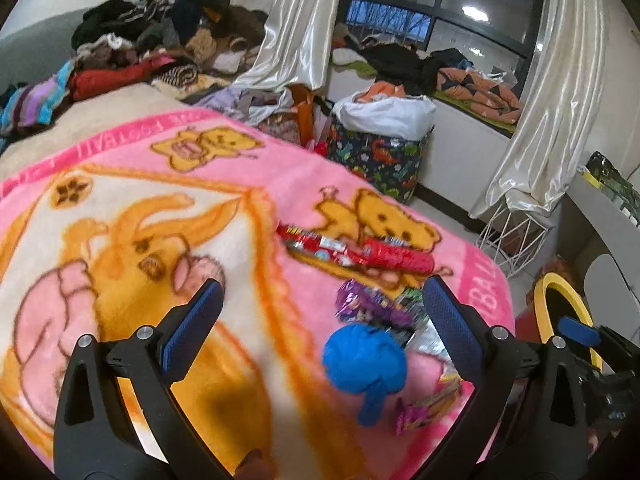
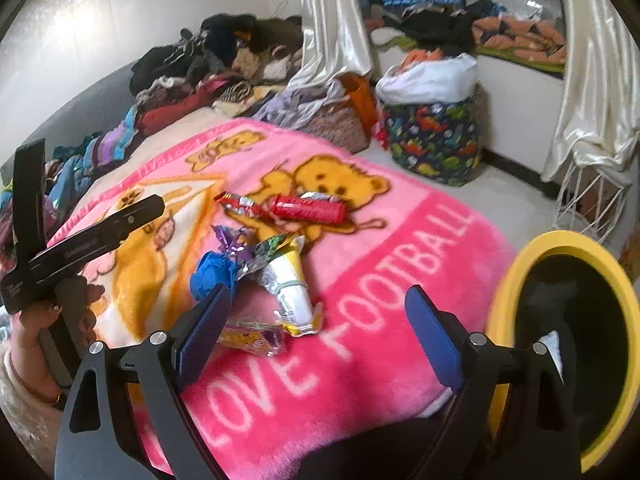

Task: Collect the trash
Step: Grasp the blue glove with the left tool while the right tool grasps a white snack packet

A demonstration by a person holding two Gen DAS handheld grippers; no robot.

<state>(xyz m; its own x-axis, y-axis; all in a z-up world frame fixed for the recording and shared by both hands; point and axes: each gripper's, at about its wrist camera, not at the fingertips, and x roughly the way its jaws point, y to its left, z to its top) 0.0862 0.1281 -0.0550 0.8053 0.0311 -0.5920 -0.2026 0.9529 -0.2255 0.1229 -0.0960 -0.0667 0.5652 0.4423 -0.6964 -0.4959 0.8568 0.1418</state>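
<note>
Wrappers litter a fleecy pink blanket — left view: left gripper spread wide and empty above a crumpled blue wad, purple foil blurred beside it. Right view: right gripper also agape, holding nothing, over a creased silver packet; yellow-rimmed bin cut off at the frame's right edge.

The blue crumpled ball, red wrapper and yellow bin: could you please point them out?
blue crumpled ball (image 1: pixel 362 354), left wrist view, its middle
red wrapper (image 2: pixel 310 209), right wrist view, its middle
yellow bin (image 2: pixel 562 242), right wrist view, its rim
</note>
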